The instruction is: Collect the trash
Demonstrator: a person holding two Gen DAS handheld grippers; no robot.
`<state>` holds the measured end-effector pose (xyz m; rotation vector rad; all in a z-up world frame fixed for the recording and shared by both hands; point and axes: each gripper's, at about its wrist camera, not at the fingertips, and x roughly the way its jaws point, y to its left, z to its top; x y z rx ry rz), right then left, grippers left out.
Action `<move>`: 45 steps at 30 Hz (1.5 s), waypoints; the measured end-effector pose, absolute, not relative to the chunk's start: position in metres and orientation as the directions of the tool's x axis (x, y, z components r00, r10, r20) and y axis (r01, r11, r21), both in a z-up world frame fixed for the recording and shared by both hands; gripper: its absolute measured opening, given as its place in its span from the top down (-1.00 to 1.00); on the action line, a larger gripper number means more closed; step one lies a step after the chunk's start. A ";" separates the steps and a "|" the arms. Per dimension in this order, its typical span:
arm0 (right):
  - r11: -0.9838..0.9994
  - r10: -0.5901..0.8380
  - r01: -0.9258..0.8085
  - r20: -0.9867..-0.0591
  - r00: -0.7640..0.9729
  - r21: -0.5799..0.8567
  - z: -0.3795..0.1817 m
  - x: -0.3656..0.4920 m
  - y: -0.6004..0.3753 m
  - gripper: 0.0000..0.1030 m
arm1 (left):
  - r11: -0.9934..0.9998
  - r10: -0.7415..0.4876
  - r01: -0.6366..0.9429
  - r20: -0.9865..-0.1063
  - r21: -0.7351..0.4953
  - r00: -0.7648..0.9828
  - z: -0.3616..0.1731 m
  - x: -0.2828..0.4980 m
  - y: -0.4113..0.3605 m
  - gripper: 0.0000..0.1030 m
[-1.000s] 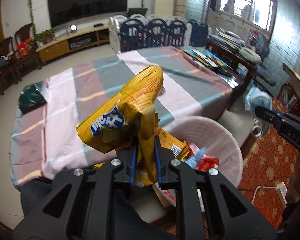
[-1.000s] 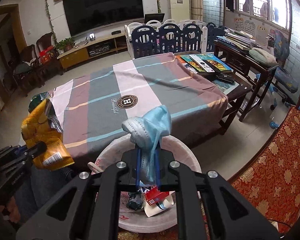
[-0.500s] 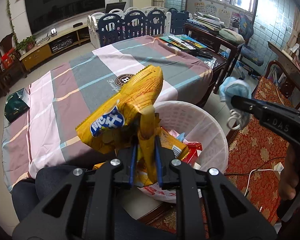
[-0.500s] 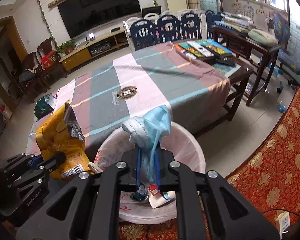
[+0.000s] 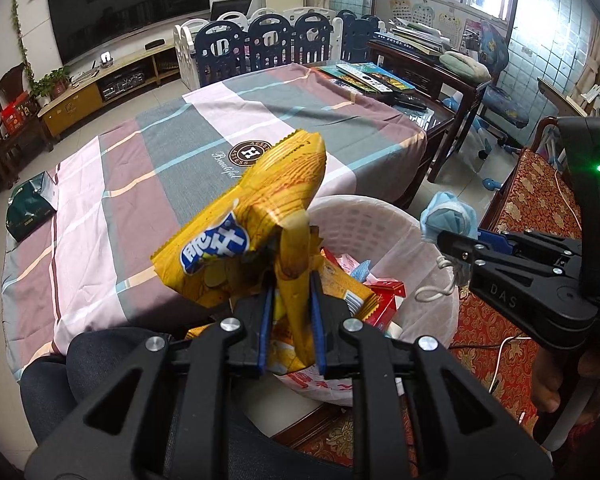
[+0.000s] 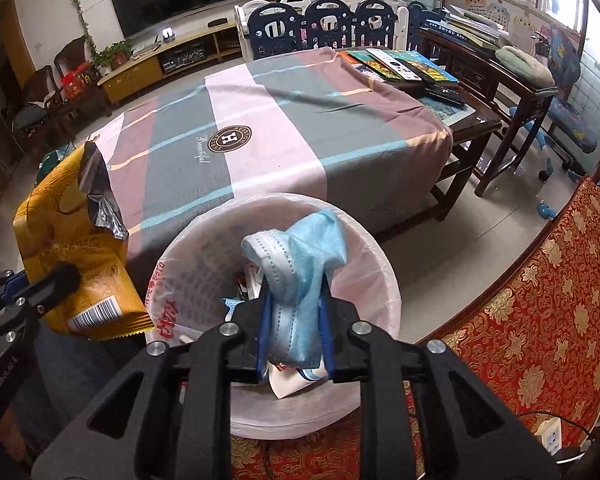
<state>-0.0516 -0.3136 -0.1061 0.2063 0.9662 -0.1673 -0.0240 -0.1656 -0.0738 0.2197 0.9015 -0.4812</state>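
From your left wrist camera, your left gripper (image 5: 290, 320) is clamped on a crumpled yellow snack bag (image 5: 256, 228), which stands up out of the fingers and leans away from you and to the left. Just beyond and below the fingertips sits the white trash basket (image 5: 404, 232), already holding red and orange wrappers (image 5: 364, 292). Off to the right, your right gripper (image 5: 446, 242) reaches in over the basket's rim with a blue face mask (image 5: 448, 216) at its tip, and past the basket lies the table under its striped tablecloth (image 5: 148, 168). From your right wrist camera, the right gripper (image 6: 294, 328) has its jaws opening, with the face mask (image 6: 300, 264) still between the blue pads and bunched above them. The trash basket (image 6: 376, 264) lies directly beneath and ahead of the fingertips. To the left, the snack bag (image 6: 68, 248) hangs in your left gripper (image 6: 52, 284), just beside the basket's rim.
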 end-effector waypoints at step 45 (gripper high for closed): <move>0.948 -0.255 0.314 -0.725 0.640 -0.055 -0.011 -0.081 -0.302 -0.69 | 0.934 -0.161 0.337 -0.710 0.114 0.686 -0.013 -0.038 -0.133 -0.85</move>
